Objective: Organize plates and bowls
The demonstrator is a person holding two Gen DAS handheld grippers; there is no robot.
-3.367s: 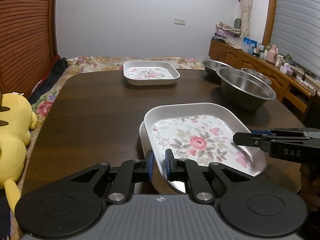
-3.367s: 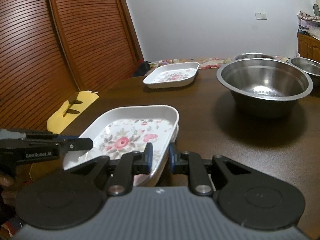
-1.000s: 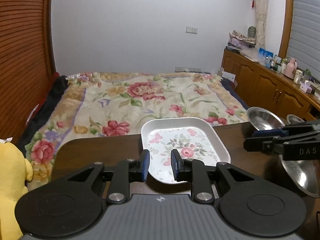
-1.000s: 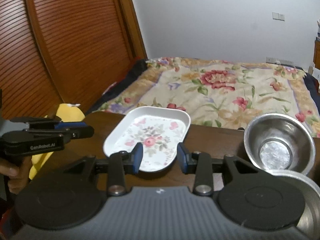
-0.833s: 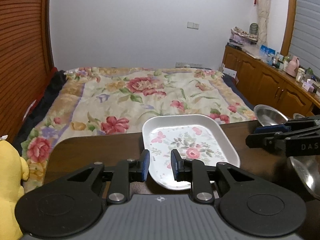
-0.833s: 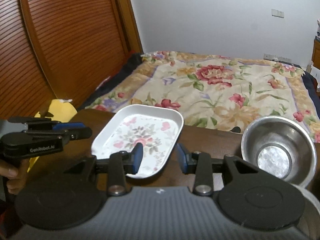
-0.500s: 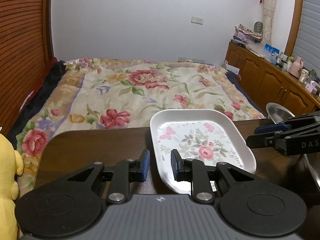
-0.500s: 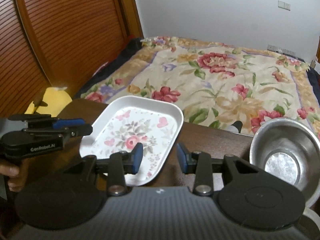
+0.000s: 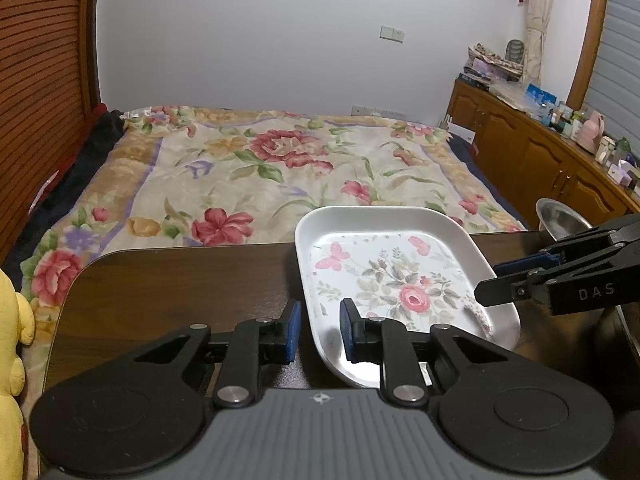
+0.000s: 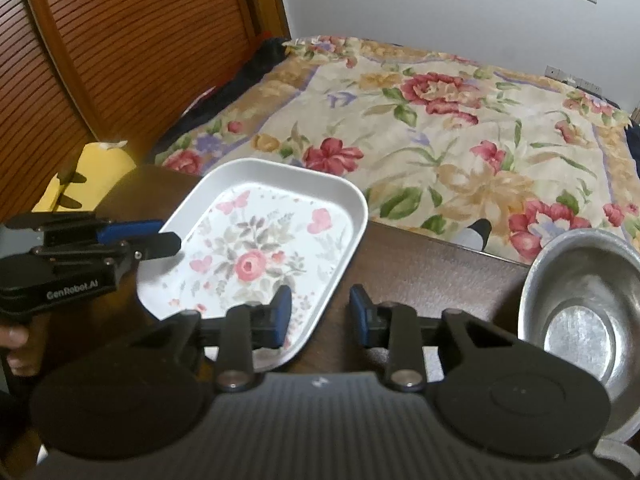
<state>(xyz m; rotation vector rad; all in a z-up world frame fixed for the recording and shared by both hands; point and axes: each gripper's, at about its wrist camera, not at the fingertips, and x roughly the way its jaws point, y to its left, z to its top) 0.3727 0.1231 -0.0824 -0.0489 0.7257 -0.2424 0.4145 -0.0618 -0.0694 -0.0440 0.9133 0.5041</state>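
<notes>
We bracket floral plate (image 9: 394, 280) at far desk (image 9: 180, 284) edge, near bed (image 9: 280, 168); left claw (image 9: 320, 330) spread, straddling its near-left rim, not clenched; right claw (image 10: 320, 312) spread too — straddling right rim, gripping nothing; plate not yet lifted; steel bowl (image 10: 580, 312) sits apart at right, unstacked; we judge sorting unfinished — plate and bowl both remain to be placed.

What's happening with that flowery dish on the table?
A person holds a two-finger gripper in each hand at the white rectangular dish with a rose pattern, which lies at the far edge of the dark wooden table by a bed. The left gripper and right gripper are both open, straddling its rim. A steel bowl sits beside.
</notes>
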